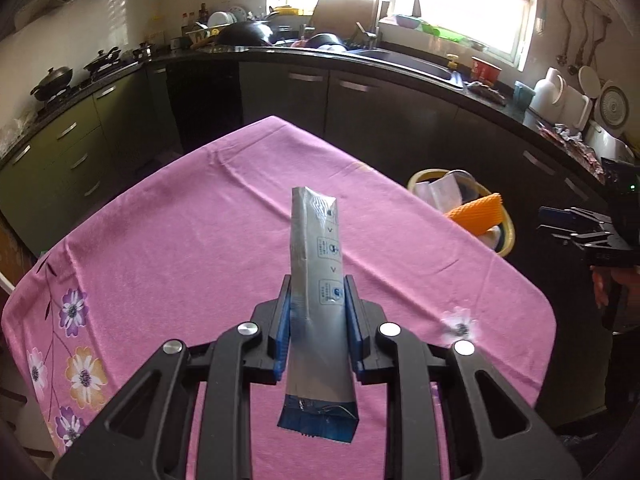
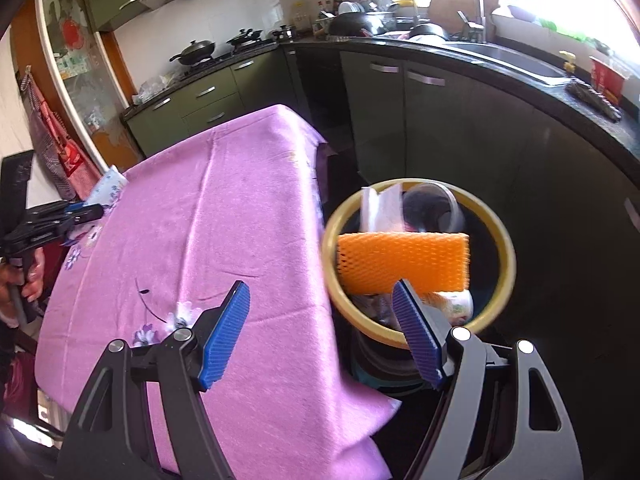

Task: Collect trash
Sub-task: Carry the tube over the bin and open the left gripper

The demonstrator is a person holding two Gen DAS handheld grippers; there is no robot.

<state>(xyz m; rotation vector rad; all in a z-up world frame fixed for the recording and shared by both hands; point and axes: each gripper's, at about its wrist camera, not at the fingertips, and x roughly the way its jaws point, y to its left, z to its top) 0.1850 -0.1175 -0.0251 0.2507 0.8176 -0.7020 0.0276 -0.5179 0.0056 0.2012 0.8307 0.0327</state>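
Your left tool (image 1: 318, 304) is clenched on a long silver packet (image 1: 316, 264) with a blue end. The blue pads press its flanks about midway along; the silver end sticks out ahead over the pink cloth-covered surface (image 1: 160, 248), and the blue end hangs back toward the camera. The packet is lifted clear of the surface. In the right wrist view, that same tool (image 2: 86, 212) shows at the left edge, with your hand (image 2: 28, 276) on its grip and the packet's pale end poking out past the fingers.

Your right tool (image 2: 320, 316) stands released, its two blue pads well apart with nothing between them. It hovers at the corner of the surface, one finger over the cloth and the other over the rim of the yellow bin (image 2: 504, 248).

The bin stands just beside the surface's right edge. An orange foam net (image 2: 404, 258) lies across its mouth, with white paper (image 2: 382, 208) and a clear plastic cup (image 2: 436, 208) behind it. From your left wrist view, the bin (image 1: 506, 236) sits ahead and to the right of the packet.
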